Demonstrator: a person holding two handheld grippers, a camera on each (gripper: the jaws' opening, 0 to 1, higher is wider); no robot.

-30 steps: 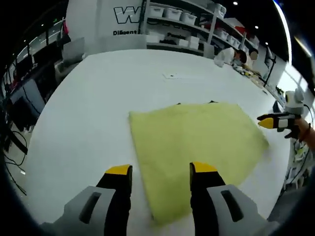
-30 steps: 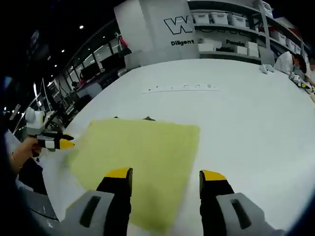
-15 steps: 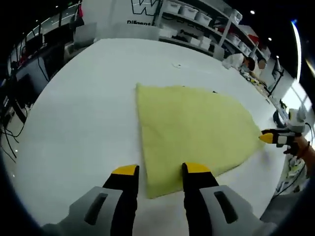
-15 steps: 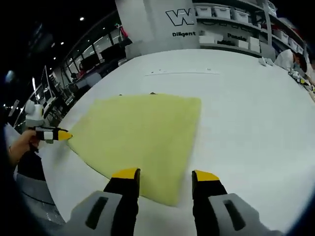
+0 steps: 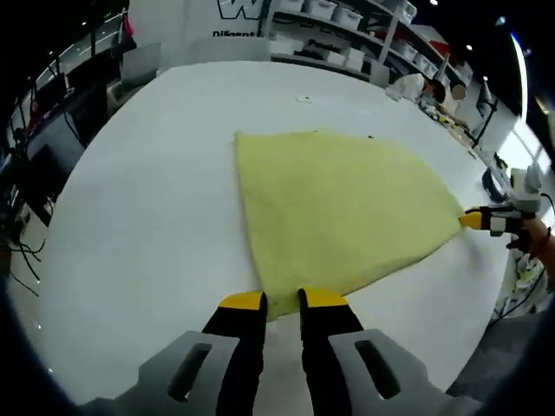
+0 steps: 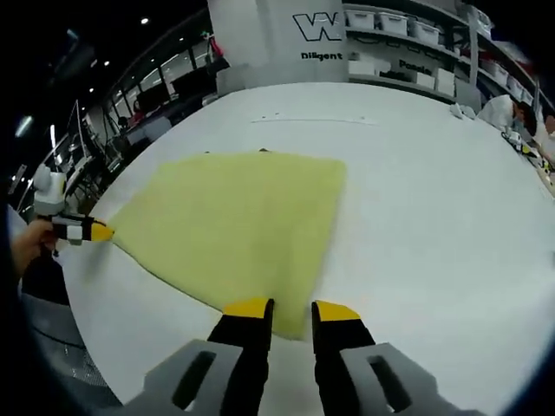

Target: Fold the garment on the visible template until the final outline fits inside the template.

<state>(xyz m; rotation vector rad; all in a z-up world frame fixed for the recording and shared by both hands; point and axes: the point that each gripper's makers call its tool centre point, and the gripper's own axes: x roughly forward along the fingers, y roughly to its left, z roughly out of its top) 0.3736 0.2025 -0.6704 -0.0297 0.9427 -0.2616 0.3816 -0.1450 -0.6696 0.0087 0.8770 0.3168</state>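
Gripping opposite near corners of the garment (image 5: 334, 204), both grippers appear set for a fold. Left gripper (image 5: 282, 301) has its jaws narrowed onto the corner just ahead; right gripper (image 6: 290, 308) likewise. Next move, in my judgement: lift both corners together and carry them over. Garment is pale yellow-green, flat and smooth on the white bench (image 5: 139, 199).

A lab or workshop: a big white table (image 5: 147, 199), shelves of storage bins (image 6: 408, 26), cluttered workbenches (image 6: 165, 113).
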